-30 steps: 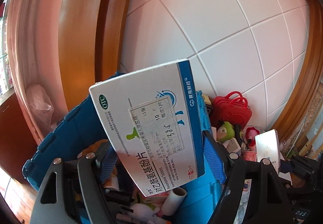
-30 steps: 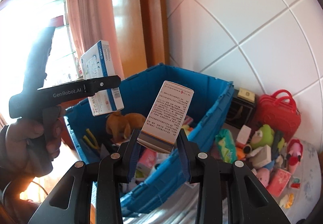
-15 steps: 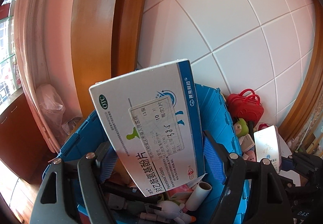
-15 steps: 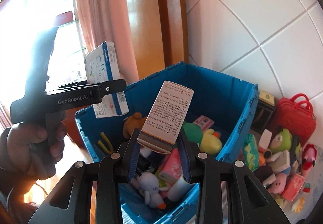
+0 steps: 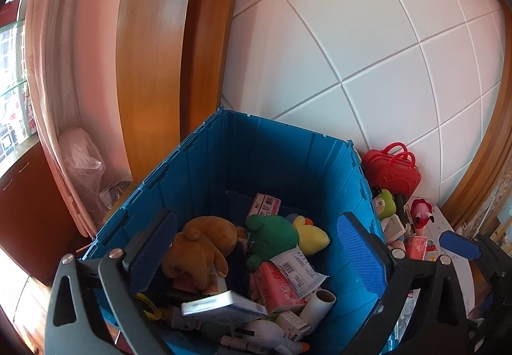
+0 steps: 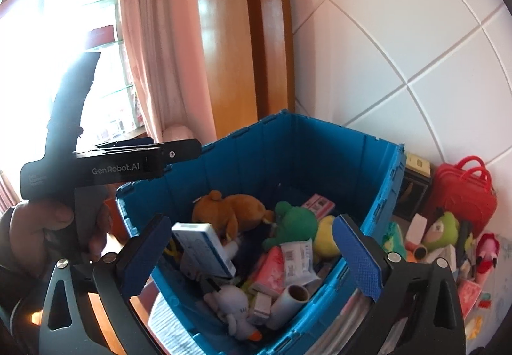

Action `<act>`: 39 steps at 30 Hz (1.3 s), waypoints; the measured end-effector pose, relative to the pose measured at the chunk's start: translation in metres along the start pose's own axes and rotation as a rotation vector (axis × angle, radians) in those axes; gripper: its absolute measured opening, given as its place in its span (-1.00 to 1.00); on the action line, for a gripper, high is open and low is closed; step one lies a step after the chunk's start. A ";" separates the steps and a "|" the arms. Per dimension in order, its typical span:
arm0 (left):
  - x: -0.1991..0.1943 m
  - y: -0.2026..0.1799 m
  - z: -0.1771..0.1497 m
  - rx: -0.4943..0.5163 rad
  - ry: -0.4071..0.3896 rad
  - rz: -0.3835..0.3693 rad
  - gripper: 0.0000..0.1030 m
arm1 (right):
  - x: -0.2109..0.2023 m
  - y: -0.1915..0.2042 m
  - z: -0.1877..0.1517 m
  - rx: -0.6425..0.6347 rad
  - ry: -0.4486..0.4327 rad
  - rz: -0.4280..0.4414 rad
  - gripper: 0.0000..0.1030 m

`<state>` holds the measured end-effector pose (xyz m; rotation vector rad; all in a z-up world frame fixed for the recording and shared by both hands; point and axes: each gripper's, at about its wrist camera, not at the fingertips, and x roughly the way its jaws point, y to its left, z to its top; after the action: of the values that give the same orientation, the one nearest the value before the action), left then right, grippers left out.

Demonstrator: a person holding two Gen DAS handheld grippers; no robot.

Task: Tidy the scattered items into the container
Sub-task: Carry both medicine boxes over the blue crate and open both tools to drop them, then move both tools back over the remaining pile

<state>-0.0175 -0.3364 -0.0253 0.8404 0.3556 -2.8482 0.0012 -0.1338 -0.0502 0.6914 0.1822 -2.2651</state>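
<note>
The blue crate [image 5: 288, 163] [image 6: 320, 144] stands below both grippers and holds plush toys, packets and boxes. My left gripper [image 5: 256, 249] hangs over it, jaws opening wide, nothing between them. A white-and-blue medicine box [image 5: 224, 307] [image 6: 204, 249] lies blurred on the pile inside. My right gripper [image 6: 251, 256] is also over the crate, jaws opening, with no item between the pads. In the right wrist view a hand [image 6: 32, 227] holds the left gripper's black body [image 6: 112, 168] at the left. I cannot tell which small box in the pile came from the right gripper.
Beside the crate on the right lie scattered items: a red handbag [image 5: 392, 169] [image 6: 464, 192], a green frog toy [image 6: 443, 227], small boxes and a pink toy [image 5: 420, 211]. A white tiled wall is behind; a wooden door frame and pink curtain [image 5: 64, 67] stand left.
Both grippers have opened. The large white-and-blue box left the left jaws and the printed carton left the right jaws; both dropped into the crate.
</note>
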 end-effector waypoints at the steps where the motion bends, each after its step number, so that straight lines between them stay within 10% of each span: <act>1: 0.000 -0.001 0.000 0.000 0.000 0.000 0.97 | 0.000 -0.001 -0.001 0.002 0.002 -0.002 0.99; 15: -0.002 -0.036 -0.004 0.020 0.000 -0.057 0.97 | -0.019 -0.025 -0.013 0.033 -0.009 -0.023 0.99; 29: 0.024 -0.199 -0.038 0.199 0.093 -0.266 0.97 | -0.107 -0.129 -0.078 0.206 0.010 -0.234 0.99; 39: 0.074 -0.292 -0.100 0.246 0.253 -0.276 0.97 | -0.154 -0.227 -0.160 0.313 0.124 -0.354 0.99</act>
<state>-0.0892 -0.0354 -0.0940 1.2985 0.1606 -3.0874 -0.0015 0.1759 -0.1207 1.0328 0.0065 -2.6212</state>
